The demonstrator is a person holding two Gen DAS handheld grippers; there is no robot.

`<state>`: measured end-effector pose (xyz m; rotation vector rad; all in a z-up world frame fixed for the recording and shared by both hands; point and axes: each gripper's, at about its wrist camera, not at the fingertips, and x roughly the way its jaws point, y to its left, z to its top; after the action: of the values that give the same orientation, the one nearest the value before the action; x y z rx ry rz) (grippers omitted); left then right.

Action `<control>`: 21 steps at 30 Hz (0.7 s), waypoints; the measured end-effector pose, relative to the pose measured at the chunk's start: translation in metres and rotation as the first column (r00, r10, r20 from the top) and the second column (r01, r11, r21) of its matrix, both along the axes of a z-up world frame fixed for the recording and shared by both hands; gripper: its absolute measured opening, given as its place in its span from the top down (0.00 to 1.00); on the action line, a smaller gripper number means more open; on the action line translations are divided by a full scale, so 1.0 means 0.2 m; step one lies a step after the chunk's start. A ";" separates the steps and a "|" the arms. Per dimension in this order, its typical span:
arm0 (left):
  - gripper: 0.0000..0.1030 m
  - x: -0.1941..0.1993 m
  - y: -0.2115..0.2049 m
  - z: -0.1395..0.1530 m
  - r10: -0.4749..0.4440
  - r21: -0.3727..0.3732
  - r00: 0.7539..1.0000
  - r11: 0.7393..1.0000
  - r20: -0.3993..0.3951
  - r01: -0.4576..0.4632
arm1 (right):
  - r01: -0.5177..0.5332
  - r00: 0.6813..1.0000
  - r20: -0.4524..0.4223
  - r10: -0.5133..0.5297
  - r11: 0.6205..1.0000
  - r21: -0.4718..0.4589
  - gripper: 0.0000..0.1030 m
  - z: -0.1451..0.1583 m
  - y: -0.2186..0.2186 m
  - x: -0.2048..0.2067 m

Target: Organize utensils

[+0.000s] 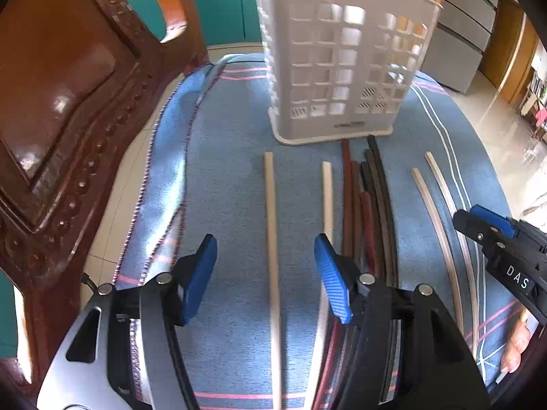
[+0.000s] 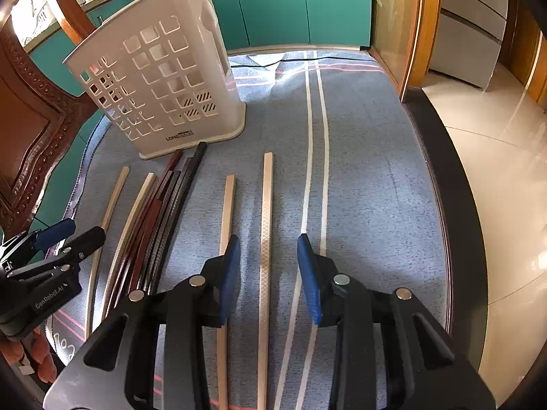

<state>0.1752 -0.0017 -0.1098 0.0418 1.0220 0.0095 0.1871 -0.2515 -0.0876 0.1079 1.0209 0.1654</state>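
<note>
A white slotted utensil holder (image 1: 338,65) stands at the back of a blue cloth (image 1: 225,177); it also shows in the right wrist view (image 2: 164,78). Chopsticks lie in front of it. My left gripper (image 1: 265,276) is open, its jaws either side of a pale chopstick (image 1: 271,225). Another pale chopstick (image 1: 327,198) and a bundle of red and black chopsticks (image 1: 367,212) lie to its right. My right gripper (image 2: 268,276) is open, its jaws either side of a patterned pale chopstick (image 2: 266,239), with a second pale chopstick (image 2: 226,212) by its left finger.
A carved wooden chair (image 1: 68,119) stands at the table's left. The red and black bundle (image 2: 160,218) and two pale chopsticks (image 2: 109,205) lie left of my right gripper. Teal cabinets (image 2: 301,3) are behind. The table's right edge (image 2: 444,205) drops to a tiled floor.
</note>
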 end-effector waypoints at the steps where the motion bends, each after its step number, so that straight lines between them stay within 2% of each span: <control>1: 0.42 0.01 0.03 0.00 0.013 -0.009 1.000 1.000 0.002 -0.013 | 0.004 1.000 0.001 -0.004 1.000 0.001 0.67 0.00 0.00 0.00; 7: 0.42 0.03 0.12 0.01 0.046 -0.075 0.999 0.996 -0.009 -0.047 | 0.027 1.000 0.001 -0.027 1.000 0.013 0.67 0.03 -0.04 0.02; 16: 0.42 0.07 0.04 -0.07 0.006 -0.026 0.998 1.000 -0.061 -0.007 | 0.024 1.000 -0.015 -0.025 1.000 -0.015 0.67 -0.01 -0.06 0.04; 21: 0.42 0.08 0.02 -0.09 0.013 -0.006 0.998 1.000 -0.064 -0.014 | -0.023 0.999 0.025 0.024 0.999 -0.022 0.67 -0.01 -0.02 0.04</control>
<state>0.1918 0.0015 -0.1285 0.0296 1.0865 0.0173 0.1942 -0.2554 -0.0903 0.0737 0.9993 0.1767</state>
